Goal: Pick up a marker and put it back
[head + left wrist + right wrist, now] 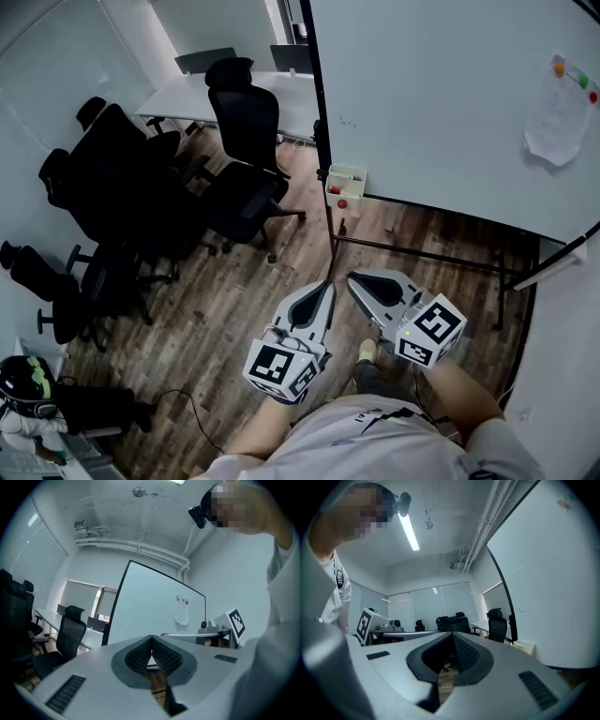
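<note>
No marker shows plainly. A small white holder box (345, 187) hangs on the whiteboard's black frame, with something red in it; what it is I cannot tell. The box (525, 646) also shows low at the right of the right gripper view. My left gripper (327, 285) and right gripper (352, 278) are held close to the person's chest, tips near each other, pointing toward the board's stand. Both are shut with nothing between the jaws. The left gripper (151, 638) has its ribbed pads pressed together, as does the right gripper (452, 635). Each shows in the other's view.
A large whiteboard (441, 103) on a wheeled stand (422, 251) fills the right; a paper sheet (561, 117) hangs on it under coloured magnets. Several black office chairs (246, 159) and a white desk (234, 94) stand to the left. Wooden floor (216, 328) lies below.
</note>
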Demonstrator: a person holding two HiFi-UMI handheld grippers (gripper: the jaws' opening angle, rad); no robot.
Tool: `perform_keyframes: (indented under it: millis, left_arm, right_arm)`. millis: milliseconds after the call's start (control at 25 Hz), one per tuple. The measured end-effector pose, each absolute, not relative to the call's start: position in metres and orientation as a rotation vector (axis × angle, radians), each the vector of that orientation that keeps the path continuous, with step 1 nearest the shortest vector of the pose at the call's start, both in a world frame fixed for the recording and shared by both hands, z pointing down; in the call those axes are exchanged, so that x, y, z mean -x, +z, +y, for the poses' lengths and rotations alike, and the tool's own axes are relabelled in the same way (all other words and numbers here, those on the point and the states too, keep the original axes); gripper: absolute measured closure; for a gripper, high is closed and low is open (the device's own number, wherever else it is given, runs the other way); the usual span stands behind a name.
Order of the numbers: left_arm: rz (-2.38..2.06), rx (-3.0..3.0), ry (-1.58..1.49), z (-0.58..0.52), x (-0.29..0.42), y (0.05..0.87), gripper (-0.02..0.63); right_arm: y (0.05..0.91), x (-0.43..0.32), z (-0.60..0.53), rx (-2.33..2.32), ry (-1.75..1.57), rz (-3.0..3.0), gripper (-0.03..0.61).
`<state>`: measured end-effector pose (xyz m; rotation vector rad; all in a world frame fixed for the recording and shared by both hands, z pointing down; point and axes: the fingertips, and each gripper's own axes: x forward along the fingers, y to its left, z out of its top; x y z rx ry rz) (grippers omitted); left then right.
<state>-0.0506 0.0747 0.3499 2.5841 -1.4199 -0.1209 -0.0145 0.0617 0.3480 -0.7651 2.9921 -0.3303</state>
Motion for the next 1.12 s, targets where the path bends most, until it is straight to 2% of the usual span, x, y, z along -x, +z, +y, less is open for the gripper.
perform_keyframes:
  millis: [600,1120]
  left_arm:
    - [-1.515,-2.498,-0.036,-0.041,0.032,0.371,0.602]
    - [-1.424,-2.529,-0.094,-0.158,0.070,0.388,0.603]
  right_arm:
    - [0.377,-0.007,-0.063,0.710,-0.260,3.099,0.563]
    - [0.443,0.028,-0.181,0.894,0.073,3.358,0.561]
